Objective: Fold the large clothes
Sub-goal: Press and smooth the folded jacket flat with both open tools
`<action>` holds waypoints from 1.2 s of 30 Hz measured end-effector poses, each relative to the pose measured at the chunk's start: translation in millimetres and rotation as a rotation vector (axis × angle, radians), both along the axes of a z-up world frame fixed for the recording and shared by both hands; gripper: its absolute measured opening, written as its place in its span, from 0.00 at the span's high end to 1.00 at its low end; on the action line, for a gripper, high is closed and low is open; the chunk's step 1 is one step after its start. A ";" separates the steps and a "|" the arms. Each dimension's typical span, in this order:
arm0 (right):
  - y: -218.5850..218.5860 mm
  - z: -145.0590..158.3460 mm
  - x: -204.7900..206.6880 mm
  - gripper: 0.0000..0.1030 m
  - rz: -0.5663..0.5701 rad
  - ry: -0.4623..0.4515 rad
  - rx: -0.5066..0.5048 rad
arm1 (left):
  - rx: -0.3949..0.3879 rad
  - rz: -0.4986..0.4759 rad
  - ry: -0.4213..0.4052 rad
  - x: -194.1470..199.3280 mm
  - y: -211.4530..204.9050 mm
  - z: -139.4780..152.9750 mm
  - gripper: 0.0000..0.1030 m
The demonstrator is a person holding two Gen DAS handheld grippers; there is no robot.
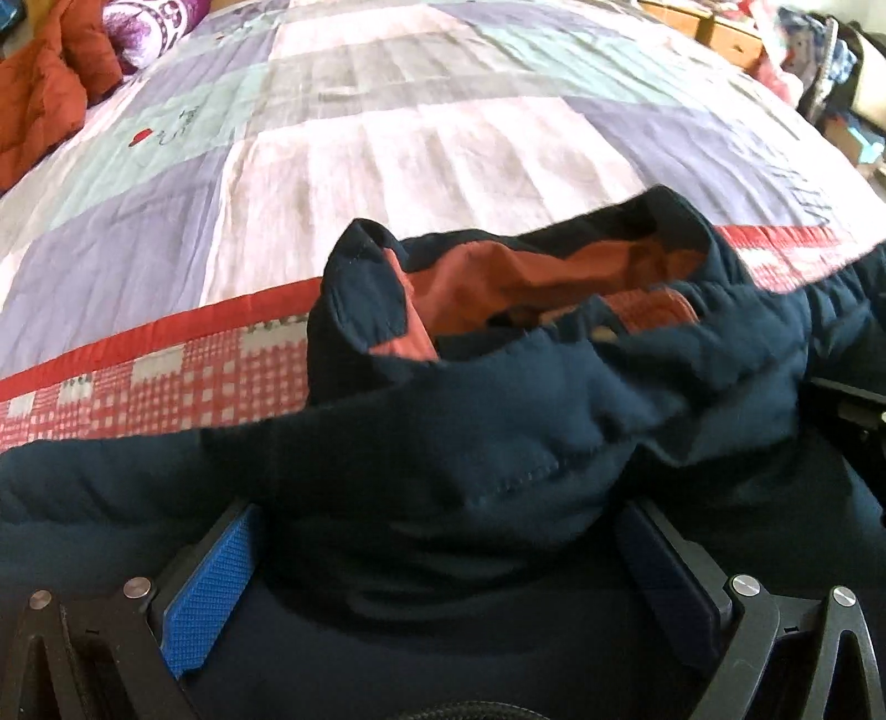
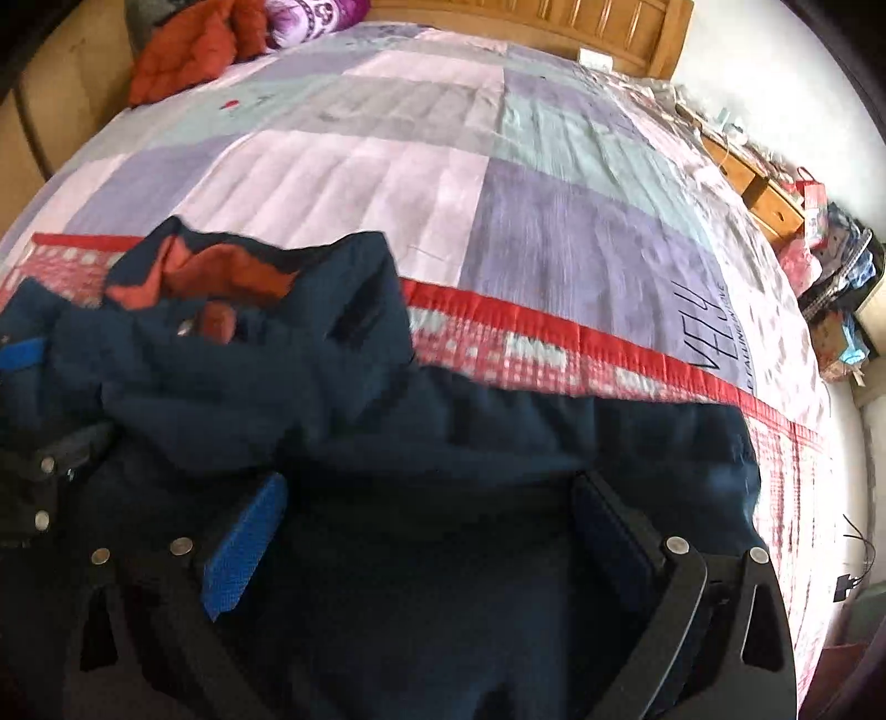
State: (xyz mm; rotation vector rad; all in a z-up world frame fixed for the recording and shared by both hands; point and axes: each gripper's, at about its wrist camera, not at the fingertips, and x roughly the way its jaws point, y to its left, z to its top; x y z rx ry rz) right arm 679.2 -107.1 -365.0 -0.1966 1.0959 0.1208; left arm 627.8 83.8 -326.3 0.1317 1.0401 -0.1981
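Your navy jacket (image 1: 498, 443) lies bunched at the near edge of the bed (image 1: 387, 166), its collar standing open so the rust-orange lining (image 1: 498, 282) shows. Your left gripper (image 1: 443, 581) has its jaws spread wide, with dark fabric mounded between the blue pads (image 1: 210, 587) but not pinched. Your right gripper (image 2: 426, 543) is likewise wide apart over the jacket's cloth, clamping nothing. An orange quilted garment (image 2: 188, 55) sits far off by the headboard (image 2: 526, 16)
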 end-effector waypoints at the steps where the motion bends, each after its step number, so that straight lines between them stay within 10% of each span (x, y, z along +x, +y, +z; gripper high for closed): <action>1: -0.5 -2.7 4.8 0.00 -0.006 0.001 0.006 | -0.003 0.008 0.004 3.0 0.9 -1.4 0.00; 9: -2.8 9.7 9.8 0.00 -0.026 -0.026 0.019 | -0.050 0.058 0.029 14.9 7.7 -2.8 0.00; 17: 13.5 66.4 -111.7 0.00 0.070 -0.220 0.090 | -0.009 0.120 0.004 -45.3 6.8 33.0 0.00; 36: 13.0 15.9 -132.9 0.00 0.071 -0.117 0.059 | 0.046 0.189 0.013 -84.4 -3.7 27.0 0.00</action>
